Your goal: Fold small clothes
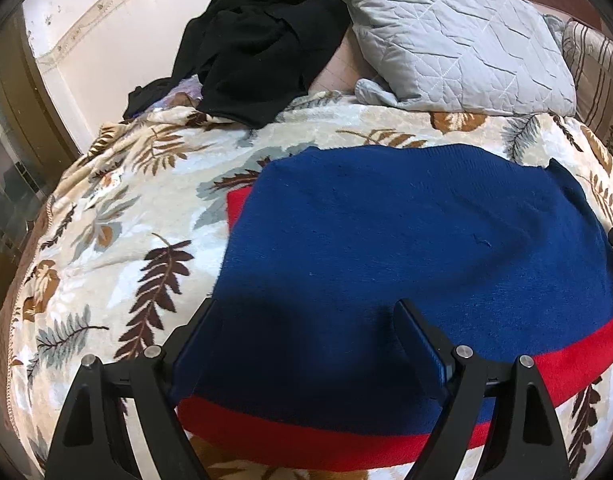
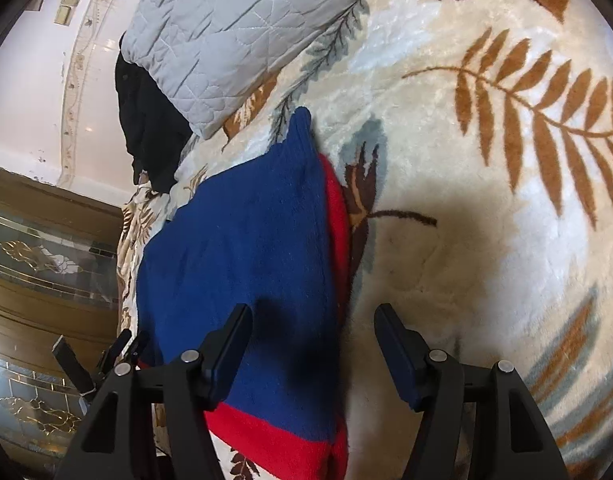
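Observation:
A small blue knit garment with a red band (image 1: 406, 240) lies flat and folded on the leaf-patterned blanket (image 1: 126, 220). My left gripper (image 1: 306, 308) is open just above the garment's near left part, holding nothing. In the right wrist view the same blue and red garment (image 2: 242, 248) lies on the blanket (image 2: 486, 200). My right gripper (image 2: 312, 312) is open over the garment's right edge, one finger above the blue cloth, the other above bare blanket. The left gripper's body (image 2: 110, 356) shows at the far left of that view.
A black garment (image 1: 258, 44) is heaped at the back by the wall. A grey quilted pillow (image 1: 458, 36) leans beside it. A striped cushion (image 1: 598, 76) is at the far right. The bed's edge drops off on the left toward a wooden cabinet (image 2: 46, 280).

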